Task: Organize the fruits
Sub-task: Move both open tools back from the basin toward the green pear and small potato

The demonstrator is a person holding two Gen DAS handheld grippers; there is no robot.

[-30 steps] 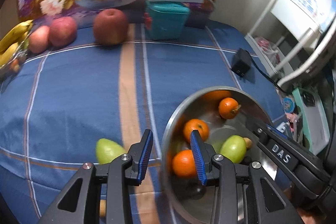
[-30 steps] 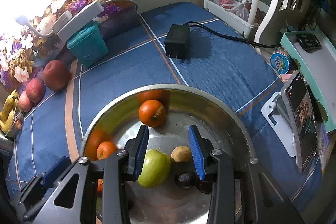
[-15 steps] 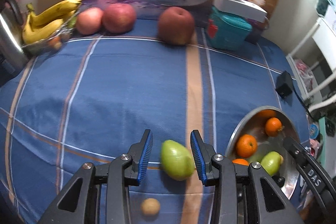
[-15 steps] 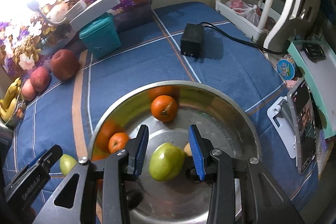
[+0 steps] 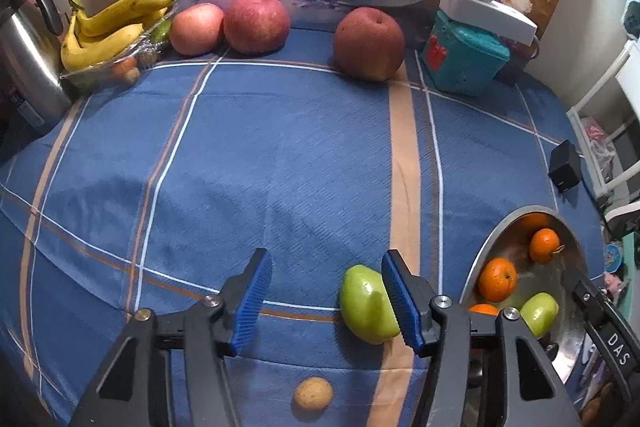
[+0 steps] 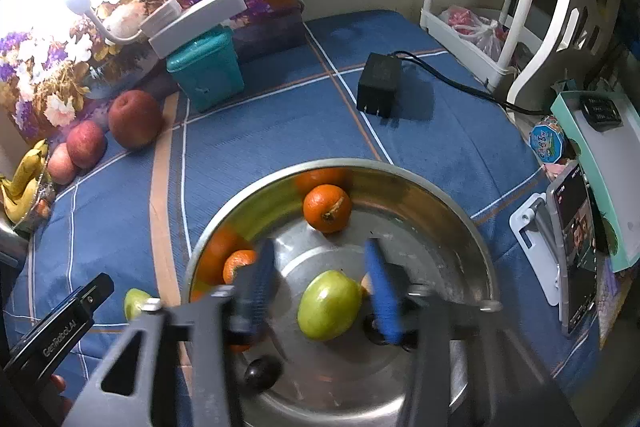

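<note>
The left gripper (image 5: 326, 297) is poised over the blue plaid cloth of the bench (image 5: 280, 155), its blue-padded fingers (image 5: 251, 301) apart and opening, with the smooth green pear-shaped fruit on the cloth (image 5: 366, 305) lying just inside the right-hand pad, apparently touching it but not squeezed. The right gripper (image 6: 320, 287) hangs over the round stainless-steel bowl (image 6: 452, 219); its fingers (image 6: 382, 291) are blurred, apart and opening, and a second green fruit (image 6: 328, 305) sits between them on the bowl floor, unclamped.

For the step to go well, the left gripper would best be shifted towards the bowl side until the fruit on the cloth is centred between the pads, then closed gently across its widest part, since a smooth rounded skin is likely to roll or slip from an off-centre pinch. The right gripper should be cleared from the bowl before anything is lowered in, so that the two tools do not collide.

Counted across both views: two green fruits, one on the cloth and one in the bowl; three oranges (image 6: 327, 209) in the bowl, the rest being reflections in its wall; three red apples (image 5: 368, 45) along the back; one bunch of bananas (image 5: 116, 23); one small round brown fruit (image 5: 313, 393) on the cloth; and a few small dark items in the bowl that cannot be made out clearly.
</note>
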